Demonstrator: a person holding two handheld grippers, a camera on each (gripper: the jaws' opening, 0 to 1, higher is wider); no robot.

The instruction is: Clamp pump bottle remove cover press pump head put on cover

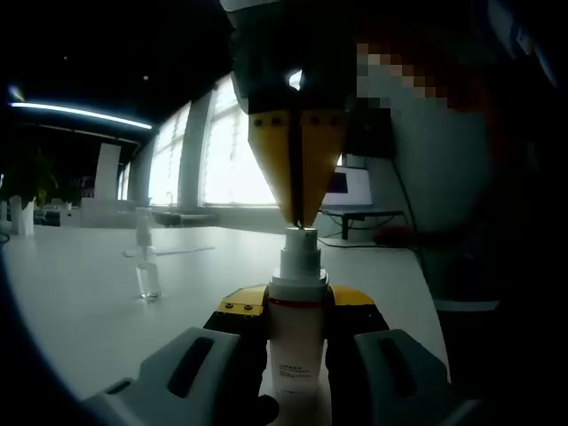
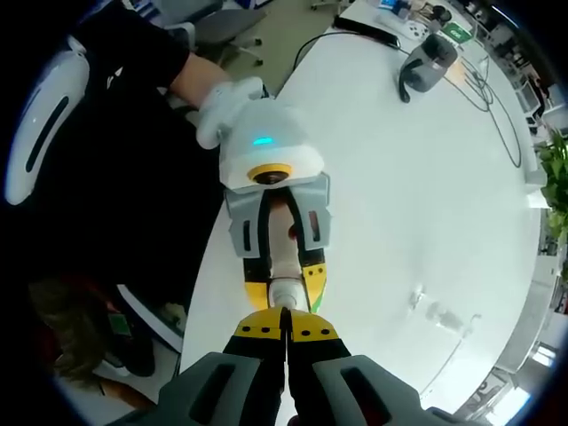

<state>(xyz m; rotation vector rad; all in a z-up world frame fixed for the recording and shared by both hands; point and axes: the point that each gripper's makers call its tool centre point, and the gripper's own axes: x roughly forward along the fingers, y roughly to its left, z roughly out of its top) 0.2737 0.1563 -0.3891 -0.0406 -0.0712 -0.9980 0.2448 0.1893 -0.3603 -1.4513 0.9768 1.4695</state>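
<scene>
In the left gripper view, a clear cover (image 1: 147, 257) is seen standing upright on the white table (image 1: 80, 302), well apart to the left of the pump bottle (image 1: 297, 333). The bottle is held upright, pinched at its body between the left gripper's (image 1: 297, 355) jaws. The right gripper (image 1: 298, 222) is seen above, its jaws pressed together, tips touching the pump head (image 1: 300, 241). In the right gripper view, the same contact is observed from above.
</scene>
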